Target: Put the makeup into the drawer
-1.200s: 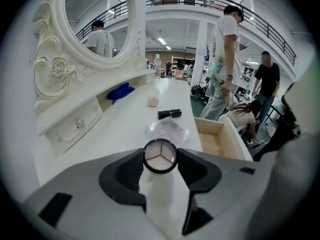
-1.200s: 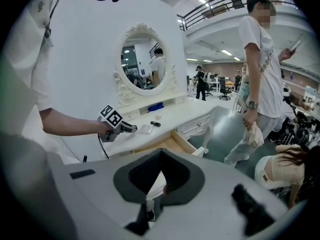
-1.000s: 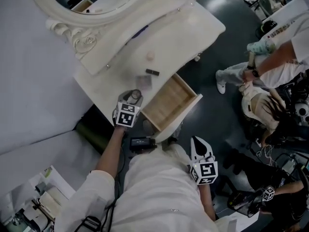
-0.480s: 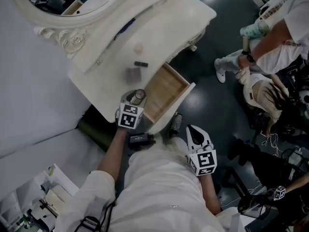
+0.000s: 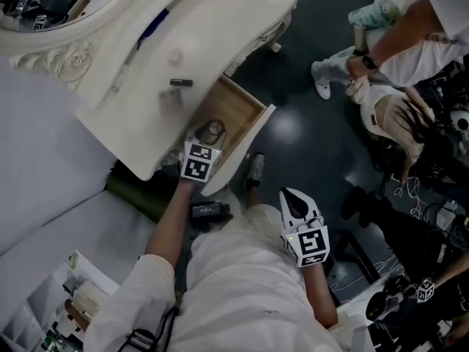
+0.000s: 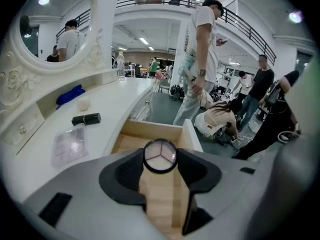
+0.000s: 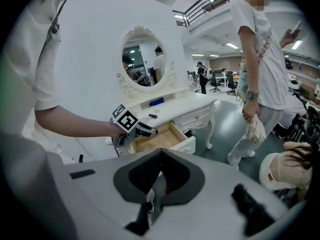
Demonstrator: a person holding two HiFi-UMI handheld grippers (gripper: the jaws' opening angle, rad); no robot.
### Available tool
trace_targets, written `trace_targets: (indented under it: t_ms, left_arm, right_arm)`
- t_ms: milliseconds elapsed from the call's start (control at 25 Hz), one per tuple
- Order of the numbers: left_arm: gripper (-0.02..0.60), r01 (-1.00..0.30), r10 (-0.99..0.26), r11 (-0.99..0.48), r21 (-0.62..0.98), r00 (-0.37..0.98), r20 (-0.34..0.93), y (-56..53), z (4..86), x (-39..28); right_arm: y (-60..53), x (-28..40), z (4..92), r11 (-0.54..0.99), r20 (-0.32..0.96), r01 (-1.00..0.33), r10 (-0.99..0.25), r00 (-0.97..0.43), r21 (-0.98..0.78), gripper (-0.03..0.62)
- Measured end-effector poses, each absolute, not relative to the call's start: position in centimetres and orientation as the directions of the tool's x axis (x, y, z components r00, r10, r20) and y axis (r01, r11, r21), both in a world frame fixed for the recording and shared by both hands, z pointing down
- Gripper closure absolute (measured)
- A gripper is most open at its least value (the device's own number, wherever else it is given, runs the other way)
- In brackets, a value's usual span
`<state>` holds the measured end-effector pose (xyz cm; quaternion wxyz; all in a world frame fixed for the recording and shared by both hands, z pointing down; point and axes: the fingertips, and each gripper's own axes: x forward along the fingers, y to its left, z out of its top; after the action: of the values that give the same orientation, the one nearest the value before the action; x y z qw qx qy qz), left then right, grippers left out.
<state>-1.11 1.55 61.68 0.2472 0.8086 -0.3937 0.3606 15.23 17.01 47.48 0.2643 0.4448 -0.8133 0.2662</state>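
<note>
A round compact (image 6: 160,156) with a clear lid over three pale wedges sits between the pads of my left gripper (image 6: 160,160), which is shut on it. In the head view the compact (image 5: 212,131) and left gripper (image 5: 209,138) hang over the near end of the open wooden drawer (image 5: 239,107), whose bare floor (image 6: 129,144) lies just below the jaws. My right gripper (image 5: 292,196) is shut and empty, low beside my body over the dark floor; its view shows the closed jaws (image 7: 159,156) and, beyond them, the drawer (image 7: 165,137).
On the white vanity top (image 6: 117,101) lie a black tube (image 6: 86,119), a clear packet (image 6: 70,145), a pink puff (image 6: 83,105) and a blue item (image 6: 70,95) under the oval mirror (image 6: 50,24). A person stands (image 6: 200,54) and another crouches (image 6: 217,121) right of the drawer.
My left gripper has carried the compact from the table's near edge forward, out over the open drawer and slightly lower. The right gripper drifted a little, still shut.
</note>
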Motion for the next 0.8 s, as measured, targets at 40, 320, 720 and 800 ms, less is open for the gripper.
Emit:
trace_targets:
  t_ms: [40, 320, 720, 800]
  left_arm:
    - [0.362, -0.811, -0.453, -0.573, 0.113, 0.429, 0.781, 1.3, 62.4, -0.6]
    - [0.362, -0.812, -0.445, -0.57, 0.124, 0.432, 0.784, -1.0, 67.4, 2.4]
    - [0.362, -0.801, -0.394, -0.587, 0.121, 0.413, 0.821, -2.8, 73.3, 4.3]
    - [0.362, -0.794, -0.378, -0.598, 0.113, 0.403, 0.834, -2.9, 74.3, 4.4]
  right_arm:
    - [17.3, 15.6, 47.8, 0.459, 0.673, -0.865, -0.576, -0.464, -0.203, 0.582]
    - [19.3, 18.0, 50.5, 0.433, 0.718, -0.87, -0.526, -0.455, -0.234, 0.582]
    - [20.4, 19.5, 53.2, 0.414, 0.757, -0.868, -0.465, -0.46, -0.274, 0.583]
    - [20.3, 19.6, 53.6, 0.413, 0.762, -0.868, -0.456, -0.46, -0.277, 0.582]
